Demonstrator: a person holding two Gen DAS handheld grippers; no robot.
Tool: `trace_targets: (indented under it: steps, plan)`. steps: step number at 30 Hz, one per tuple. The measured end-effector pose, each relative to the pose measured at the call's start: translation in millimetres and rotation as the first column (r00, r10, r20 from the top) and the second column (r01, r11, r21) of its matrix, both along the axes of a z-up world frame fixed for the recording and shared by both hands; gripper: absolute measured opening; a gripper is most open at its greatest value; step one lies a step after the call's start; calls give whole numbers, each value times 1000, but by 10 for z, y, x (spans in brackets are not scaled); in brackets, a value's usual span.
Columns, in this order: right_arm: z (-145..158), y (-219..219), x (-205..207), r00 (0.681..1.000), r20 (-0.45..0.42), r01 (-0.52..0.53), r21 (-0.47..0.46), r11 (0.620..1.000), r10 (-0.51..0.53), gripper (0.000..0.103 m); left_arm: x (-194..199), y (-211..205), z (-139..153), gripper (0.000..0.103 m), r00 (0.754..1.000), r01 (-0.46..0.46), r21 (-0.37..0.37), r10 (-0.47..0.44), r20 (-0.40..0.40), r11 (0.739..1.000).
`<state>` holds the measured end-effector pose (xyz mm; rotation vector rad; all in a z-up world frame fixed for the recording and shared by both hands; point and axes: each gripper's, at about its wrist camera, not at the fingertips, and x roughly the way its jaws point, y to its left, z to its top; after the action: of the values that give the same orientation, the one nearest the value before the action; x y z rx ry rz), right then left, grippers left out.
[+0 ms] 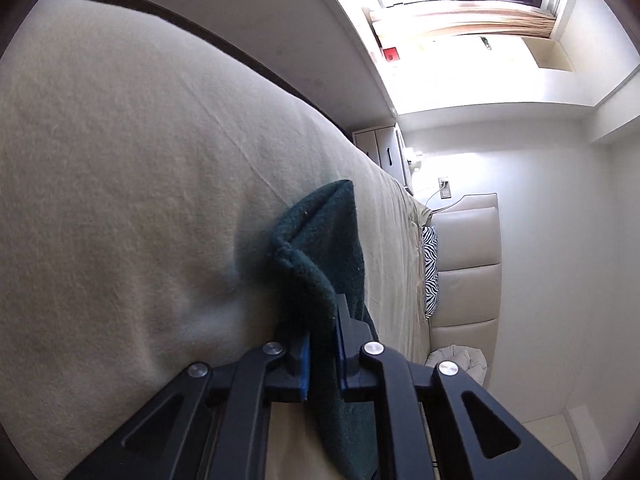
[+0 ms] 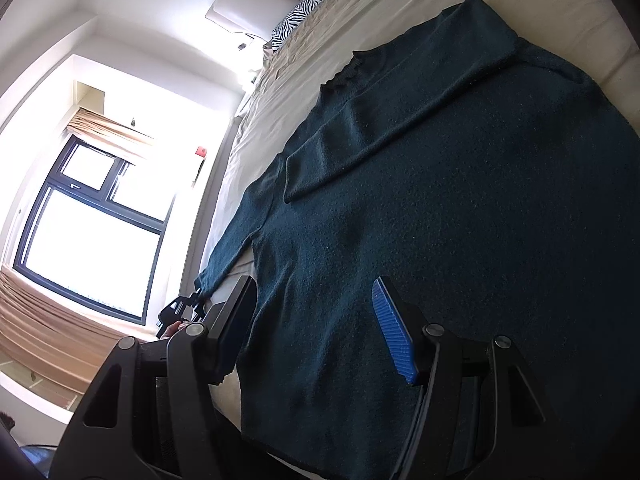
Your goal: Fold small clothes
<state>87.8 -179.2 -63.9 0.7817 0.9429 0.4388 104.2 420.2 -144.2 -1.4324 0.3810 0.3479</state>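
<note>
Dark green sweater (image 2: 460, 208) lies spread flat on the bed (image 2: 400, 12), one sleeve folded across the chest. Left claw (image 1: 322, 344) is clamped on the cuff of the other sleeve (image 1: 316, 248), lifted off the beige sheet (image 1: 120, 200). Right claw (image 2: 316, 332) hovers over the hem, pads wide apart, holding nothing.

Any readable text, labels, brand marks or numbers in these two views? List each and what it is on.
None can be read.
Red box on the wall beside the window: any marking is too small and washed out.
Dark green sweater on the bed: no tag or print shows.
Left gripper and right gripper: no markings visible.
Zebra-print pillow: pattern only, no lettering.
</note>
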Motion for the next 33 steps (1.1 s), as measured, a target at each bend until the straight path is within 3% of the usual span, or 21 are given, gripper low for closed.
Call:
trace_targets:
  steps: [4,7,9,11,13,16,18,20,24,26,28,33]
  plan:
    - [3,-33,4,1000,6,-3,-7,1000,3,60,104,-134,434,9,998,69,150,-70,2,986]
    - [3,-49,65,1000,0,-2,-8,1000,2,60,297,-442,843,9,984,173,307,-176,-19,936]
    - [13,-32,145,1000,-4,-9,-19,1000,9,60,479,-791,1118,8,961,268,426,-272,-51,864]
    - [53,22,242,1000,6,-28,-34,999,29,60,655,-1268,1336,8,919,376,540,-377,-114,753]
    - [101,106,362,998,19,-53,-44,998,54,60,803,-1840,1460,9,863,474,632,-465,-197,612]
    - [156,272,568,996,26,-89,-43,995,90,60,866,-2645,1443,9,775,579,700,-551,-311,419]
    - [176,405,730,992,21,-125,-21,992,125,60,909,-3067,1366,9,728,617,726,-571,-379,304]
    - [174,530,905,988,11,-154,16,988,153,60,910,-3399,1270,9,689,641,738,-579,-435,209]
    - [113,767,1227,980,-16,-195,90,977,197,60,836,-3749,1106,9,663,647,759,-549,-509,77]
    - [55,866,1370,978,-34,-200,130,971,206,61,749,-3769,1032,9,658,645,763,-531,-534,32]
    - [-9,976,1489,976,-56,-197,173,965,209,72,744,-3810,1011,9,658,643,766,-511,-554,-3]
    - [-130,1212,1746,965,-98,-217,230,949,245,73,710,-3916,966,9,662,623,777,-472,-583,-87]
